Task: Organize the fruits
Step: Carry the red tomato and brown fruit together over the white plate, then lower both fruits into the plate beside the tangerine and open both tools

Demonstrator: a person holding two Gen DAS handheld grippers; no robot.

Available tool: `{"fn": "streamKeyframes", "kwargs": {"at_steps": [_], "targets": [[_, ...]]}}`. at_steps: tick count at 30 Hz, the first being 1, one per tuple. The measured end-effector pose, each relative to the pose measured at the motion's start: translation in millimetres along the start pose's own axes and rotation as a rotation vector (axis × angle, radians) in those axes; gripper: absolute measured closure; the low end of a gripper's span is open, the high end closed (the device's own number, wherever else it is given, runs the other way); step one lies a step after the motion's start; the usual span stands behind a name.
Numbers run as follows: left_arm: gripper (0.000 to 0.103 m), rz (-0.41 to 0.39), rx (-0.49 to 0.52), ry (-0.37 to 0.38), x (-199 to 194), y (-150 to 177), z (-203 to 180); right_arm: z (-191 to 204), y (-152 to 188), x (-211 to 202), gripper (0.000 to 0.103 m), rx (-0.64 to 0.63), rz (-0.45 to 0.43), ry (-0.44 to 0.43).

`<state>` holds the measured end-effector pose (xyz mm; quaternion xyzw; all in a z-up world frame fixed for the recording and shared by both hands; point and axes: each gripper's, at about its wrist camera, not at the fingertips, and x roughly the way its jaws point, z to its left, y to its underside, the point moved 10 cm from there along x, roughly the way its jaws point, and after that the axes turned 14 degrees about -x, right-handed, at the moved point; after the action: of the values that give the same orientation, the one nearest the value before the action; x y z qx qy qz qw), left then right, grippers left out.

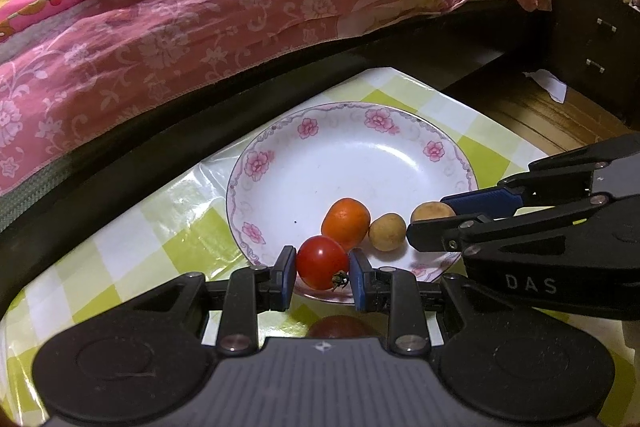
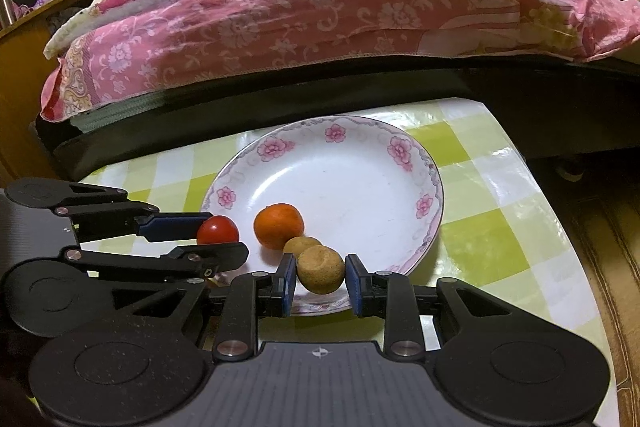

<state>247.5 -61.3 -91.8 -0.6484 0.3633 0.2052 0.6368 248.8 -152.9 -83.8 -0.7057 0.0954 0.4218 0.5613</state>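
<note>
A white plate with pink flowers on its rim (image 1: 256,163) (image 2: 432,195) lies on the green-checked tablecloth (image 1: 120,227). At its near side rest an orange (image 1: 346,224) (image 2: 279,225) and a small brown fruit (image 1: 387,231) (image 2: 300,245). My left gripper (image 1: 322,265) (image 2: 228,235) is shut on a red tomato (image 1: 320,257) (image 2: 216,231) over the plate's near rim. To its right, my right gripper (image 2: 321,277) (image 1: 427,217) is shut on a second brown fruit (image 2: 321,267) (image 1: 434,211), also above the near rim.
A bed with a pink floral quilt (image 1: 200,27) and a dark frame (image 2: 280,107) runs close behind the table. A dark drawer cabinet (image 1: 592,47) stands at the far right beside wooden floor (image 1: 540,115). The table's right edge (image 2: 560,227) drops to the floor.
</note>
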Motion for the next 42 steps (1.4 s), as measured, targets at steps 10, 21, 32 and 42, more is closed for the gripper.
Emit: {"fn": "streamKeyframes", "kwargs": {"at_steps": [10, 21, 32, 42], "targets": [[0.067, 0.005, -0.003, -0.004, 5.5, -0.8, 1.1, -1.7, -0.5, 8.8, 0.079, -0.005, 0.005, 0.005], [0.067, 0.004, -0.001, -0.007, 4.9, -0.3, 1.1, -2.1, 1.5, 11.3, 0.077, -0.008, 0.012, 0.005], [0.066, -0.011, 0.008, -0.008, 1.8, -2.6, -0.8, -3.9, -0.1, 8.6, 0.076, -0.007, -0.002, 0.013], [0.066, -0.019, 0.001, -0.003, -2.7, -4.8, -2.0, -5.2, -2.5, 5.4, 0.076, -0.001, -0.009, 0.016]]}}
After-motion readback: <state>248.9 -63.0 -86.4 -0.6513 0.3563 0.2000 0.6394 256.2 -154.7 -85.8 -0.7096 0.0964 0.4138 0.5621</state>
